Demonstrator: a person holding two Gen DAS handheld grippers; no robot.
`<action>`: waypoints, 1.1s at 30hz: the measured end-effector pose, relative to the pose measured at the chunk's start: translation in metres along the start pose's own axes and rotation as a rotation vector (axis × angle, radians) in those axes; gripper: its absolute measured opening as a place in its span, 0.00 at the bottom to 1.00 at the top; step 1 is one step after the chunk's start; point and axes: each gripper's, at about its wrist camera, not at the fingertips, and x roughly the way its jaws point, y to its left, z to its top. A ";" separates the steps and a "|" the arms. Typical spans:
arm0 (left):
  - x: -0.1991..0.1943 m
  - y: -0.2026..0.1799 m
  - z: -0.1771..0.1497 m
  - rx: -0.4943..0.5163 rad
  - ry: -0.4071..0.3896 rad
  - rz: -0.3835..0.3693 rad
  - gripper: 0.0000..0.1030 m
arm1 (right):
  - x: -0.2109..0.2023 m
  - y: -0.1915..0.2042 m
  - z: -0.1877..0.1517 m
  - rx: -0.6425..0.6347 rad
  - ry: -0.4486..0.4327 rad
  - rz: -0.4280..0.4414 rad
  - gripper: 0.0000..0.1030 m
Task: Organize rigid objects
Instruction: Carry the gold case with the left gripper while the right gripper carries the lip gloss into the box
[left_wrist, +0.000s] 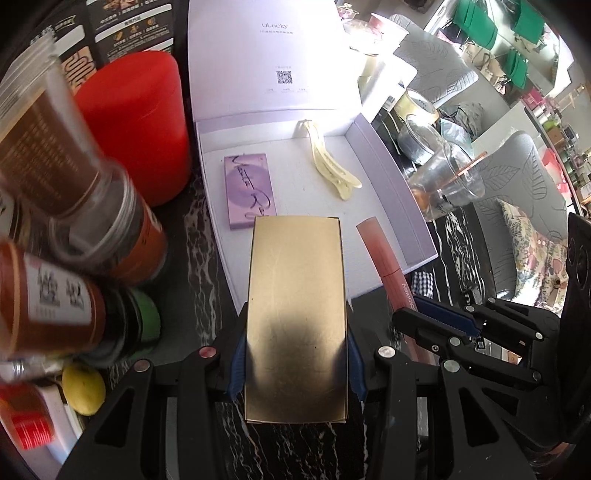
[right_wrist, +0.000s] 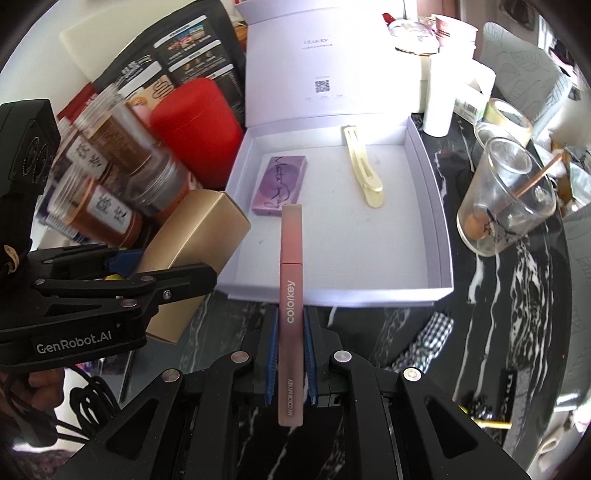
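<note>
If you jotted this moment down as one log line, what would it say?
left gripper: jaws shut on gold box | right gripper: jaws shut on pink tube | open white box: holds purple palette, hair clip

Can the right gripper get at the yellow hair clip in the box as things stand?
Probably not yet: the right gripper is shut on the pink tube. The way to the hair clip in the white box looks open.
</note>
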 end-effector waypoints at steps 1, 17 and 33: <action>0.001 0.001 0.004 0.000 -0.001 0.001 0.42 | 0.002 -0.001 0.003 0.001 -0.002 -0.001 0.13; 0.016 0.019 0.063 -0.017 -0.040 0.032 0.42 | 0.025 -0.014 0.059 -0.004 -0.044 -0.009 0.13; 0.049 0.024 0.097 -0.025 -0.081 0.062 0.42 | 0.051 -0.040 0.094 -0.020 -0.066 -0.054 0.13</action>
